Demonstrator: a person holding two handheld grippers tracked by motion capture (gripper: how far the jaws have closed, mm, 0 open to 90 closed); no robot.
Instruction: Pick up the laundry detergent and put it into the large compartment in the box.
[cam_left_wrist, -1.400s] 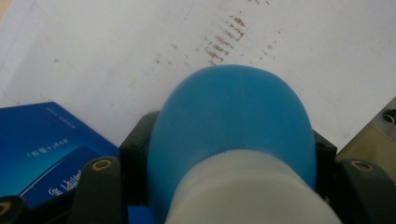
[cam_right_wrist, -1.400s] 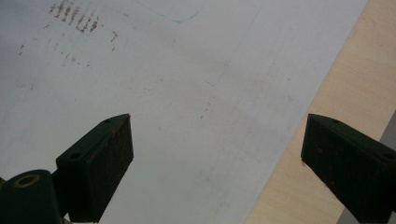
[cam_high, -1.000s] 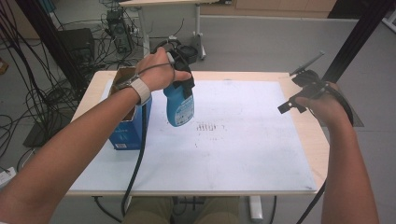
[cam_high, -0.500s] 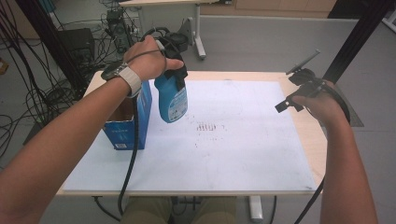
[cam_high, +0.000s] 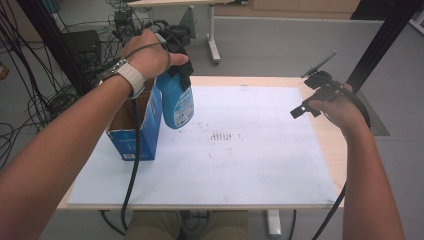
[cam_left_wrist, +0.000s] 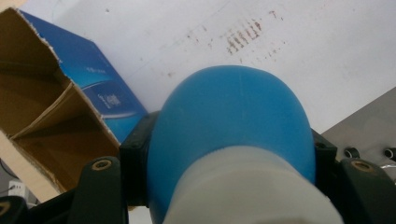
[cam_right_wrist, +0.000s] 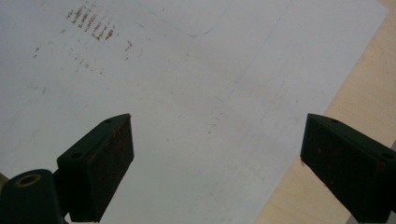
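The blue plastic spray bottle (cam_high: 176, 100) with a white collar is showing between the left gripper's (cam_high: 176, 60) black jaws. Beside it, the blue cardboard box (cam_high: 136, 131) is showing a brown interior.

White wristband (cam_high: 131, 77), blk cabled grippers (cam_high: 320, 95)

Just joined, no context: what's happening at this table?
A person works with a gripper in each hand. The left gripper is clamped on a blue spray bottle, held in the air beside an open blue cardboard box on the white sheet. The right gripper hovers open and empty over the sheet's right edge.
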